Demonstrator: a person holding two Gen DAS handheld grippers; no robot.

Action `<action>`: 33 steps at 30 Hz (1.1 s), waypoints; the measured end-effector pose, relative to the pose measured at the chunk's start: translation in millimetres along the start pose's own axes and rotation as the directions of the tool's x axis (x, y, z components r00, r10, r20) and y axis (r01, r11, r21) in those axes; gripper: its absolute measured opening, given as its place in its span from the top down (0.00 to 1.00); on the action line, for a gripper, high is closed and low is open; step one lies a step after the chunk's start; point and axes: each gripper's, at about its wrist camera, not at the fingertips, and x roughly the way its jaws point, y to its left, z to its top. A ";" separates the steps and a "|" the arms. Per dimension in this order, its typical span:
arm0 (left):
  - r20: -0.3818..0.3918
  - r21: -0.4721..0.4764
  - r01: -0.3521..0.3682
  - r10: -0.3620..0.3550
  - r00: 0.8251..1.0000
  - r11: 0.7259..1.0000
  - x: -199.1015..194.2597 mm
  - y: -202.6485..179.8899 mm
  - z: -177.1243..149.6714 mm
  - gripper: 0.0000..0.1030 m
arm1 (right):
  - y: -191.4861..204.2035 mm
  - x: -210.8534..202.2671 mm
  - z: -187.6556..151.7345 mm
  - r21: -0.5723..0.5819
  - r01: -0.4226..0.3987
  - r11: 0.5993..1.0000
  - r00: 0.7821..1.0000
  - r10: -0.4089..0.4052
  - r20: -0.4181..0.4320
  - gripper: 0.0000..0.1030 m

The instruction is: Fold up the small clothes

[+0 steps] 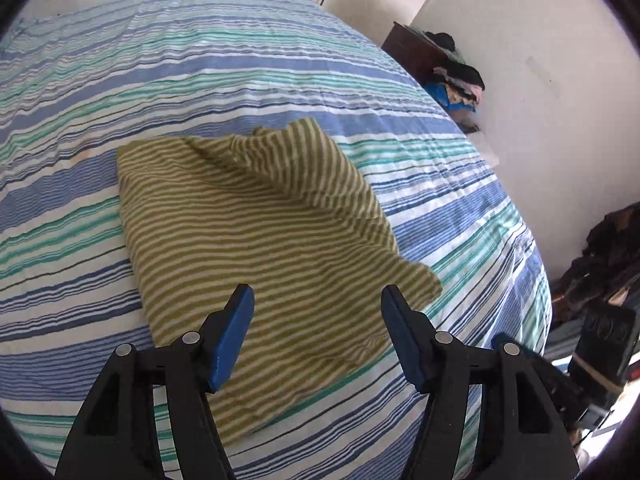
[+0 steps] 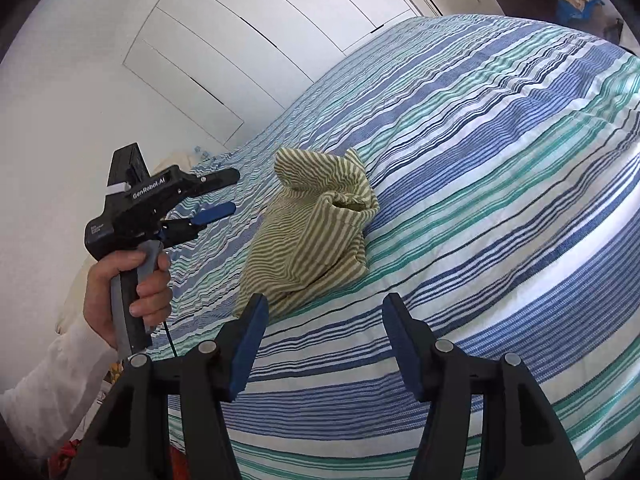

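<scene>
A small olive-and-cream striped garment [image 1: 256, 216] lies partly folded on the striped bedspread [image 1: 200, 60], with one flap raised and rumpled at its far side. My left gripper [image 1: 317, 294] hovers open just above the garment's near edge, with nothing pinched between its blue pads. In the right wrist view the same garment [image 2: 316, 232] sits bunched on the bedspread [image 2: 500, 160]. My right gripper [image 2: 326, 302] is open, short of the cloth's near corner and holding nothing. A hand holds the left gripper [image 2: 234, 192] to the left of the garment.
White wardrobe doors [image 2: 240, 60] stand behind the bed. A dark wooden cabinet [image 1: 416, 52] with a pile of clothes [image 1: 460, 84] is against the wall at the far right. The bed's edge drops off at the right, where dark items [image 1: 608, 248] lie.
</scene>
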 end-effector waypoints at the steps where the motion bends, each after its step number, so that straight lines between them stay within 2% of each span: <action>1: -0.047 0.042 -0.030 0.032 0.998 0.999 16.0 -2.2 -12.5 0.39 | 3.4 10.3 13.9 0.003 -0.004 1.000 1.000 0.004 -0.003 0.42; 2: -0.093 0.082 -0.066 0.074 0.993 0.994 32.3 -4.3 -26.4 0.40 | 6.0 23.5 28.0 0.008 -0.001 1.000 1.000 0.002 -0.022 0.42; 3: -0.136 0.114 -0.086 0.101 0.986 0.990 45.8 -4.9 -41.9 0.48 | 8.4 34.9 40.1 0.007 0.003 1.000 1.000 -0.003 -0.023 0.42; 4: -0.160 0.133 -0.083 0.104 0.982 0.988 54.1 -6.5 -55.2 0.49 | 11.9 46.5 51.4 -0.007 -0.005 1.000 1.000 0.004 -0.017 0.42; 6: -0.128 0.172 -0.092 0.115 0.985 0.981 51.9 -13.8 -74.8 0.48 | 17.0 69.9 64.6 -0.055 -0.098 0.994 0.994 0.095 -0.052 0.45; 7: -0.113 0.186 -0.090 0.112 0.987 0.978 47.6 -16.8 -79.9 0.44 | 15.2 84.8 67.1 -0.058 -0.159 0.986 0.982 0.152 -0.107 0.54; 8: -0.113 0.183 -0.074 0.095 0.989 0.980 42.7 -17.2 -83.3 0.43 | 10.5 101.7 66.3 -0.050 -0.169 0.984 0.969 0.156 -0.189 0.58; 9: -0.115 0.171 -0.057 0.077 0.990 0.984 38.0 -16.6 -85.0 0.42 | 2.8 118.6 62.0 -0.065 -0.092 0.994 0.958 0.070 -0.278 0.62; 10: -0.121 0.156 -0.037 0.057 0.991 0.987 31.1 -15.2 -86.3 0.42 | -6.2 131.9 55.0 -0.119 0.044 0.992 0.933 -0.084 -0.350 0.64; 11: -0.122 0.141 -0.017 0.035 0.992 0.990 22.3 -13.7 -87.2 0.42 | -14.4 140.1 48.4 -0.184 0.150 0.971 0.888 -0.214 -0.406 0.64; 12: -0.107 0.126 0.004 0.010 0.994 0.992 10.4 -12.0 -88.2 0.42 | -20.1 140.8 45.2 -0.245 0.211 0.946 0.855 -0.300 -0.423 0.64; 13: -0.073 0.115 0.023 -0.014 0.997 0.993 -3.7 -10.3 -88.9 0.41 | -18.3 131.5 46.3 -0.273 0.220 0.937 0.857 -0.319 -0.406 0.64; 15: 0.025 0.093 0.033 -0.035 0.999 0.995 -29.0 -3.6 -86.4 0.34 | 1.1 108.7 58.2 -0.312 0.188 0.931 0.889 -0.297 -0.350 0.64; 17: 0.098 0.058 0.014 -0.020 0.995 0.998 -39.3 3.4 -77.2 0.32 | 31.4 99.5 80.5 -0.333 0.118 0.936 0.925 -0.226 -0.306 0.64; 18: 0.108 0.045 -0.002 -0.003 0.994 0.999 -35.4 6.0 -68.8 0.32 | 45.4 104.6 92.5 -0.332 0.077 0.940 0.932 -0.185 -0.310 0.64; 19: 0.096 0.038 -0.024 0.020 0.995 0.999 -25.7 7.5 -60.7 0.32 | 57.3 117.9 103.6 -0.323 0.025 0.946 0.930 -0.140 -0.339 0.62; 20: 0.078 0.036 -0.050 0.047 0.996 0.998 -14.3 10.9 -57.0 0.32 | 67.5 138.6 112.1 -0.313 -0.027 0.949 0.914 -0.104 -0.392 0.59; 21: 0.055 0.040 -0.082 0.080 0.995 0.996 -1.5 12.8 -56.4 0.33 | 74.6 164.1 115.9 -0.302 -0.060 0.951 0.883 -0.090 -0.461 0.50; 22: 0.023 0.045 -0.114 0.113 0.993 0.992 12.7 14.0 -56.5 0.35 | 77.9 193.5 119.3 -0.299 -0.059 0.952 0.850 -0.109 -0.515 0.49; 23: -0.006 0.049 -0.139 0.140 0.990 0.989 22.3 18.0 -61.7 0.36 | 74.3 219.5 123.8 -0.309 -0.020 0.951 0.834 -0.155 -0.530 0.49; 24: -0.019 0.048 -0.149 0.150 0.989 0.988 27.6 19.6 -66.2 0.36 | 68.4 241.8 128.1 -0.334 0.047 0.941 0.833 -0.221 -0.507 0.49; 26: -0.002 0.036 -0.148 0.148 0.989 0.988 26.0 18.9 -74.6 0.35 | 46.4 267.3 145.2 -0.359 0.180 0.916 0.857 -0.325 -0.400 0.50; 28: 0.004 0.031 -0.139 0.139 0.990 0.990 21.8 16.6 -79.1 0.32 | 23.2 270.7 162.7 -0.278 0.272 0.921 0.874 -0.357 -0.329 0.49; 31: 0.008 0.020 -0.129 0.128 0.992 0.991 14.1 11.7 -80.9 0.32 | 14.3 245.2 173.8 -0.184 0.240 0.953 0.923 -0.283 -0.259 0.49; 33: 0.025 -0.014 -0.102 0.103 0.994 0.995 5.6 11.5 -80.9 0.32 | 28.5 220.2 170.7 -0.229 0.182 0.956 0.942 -0.236 -0.237 0.49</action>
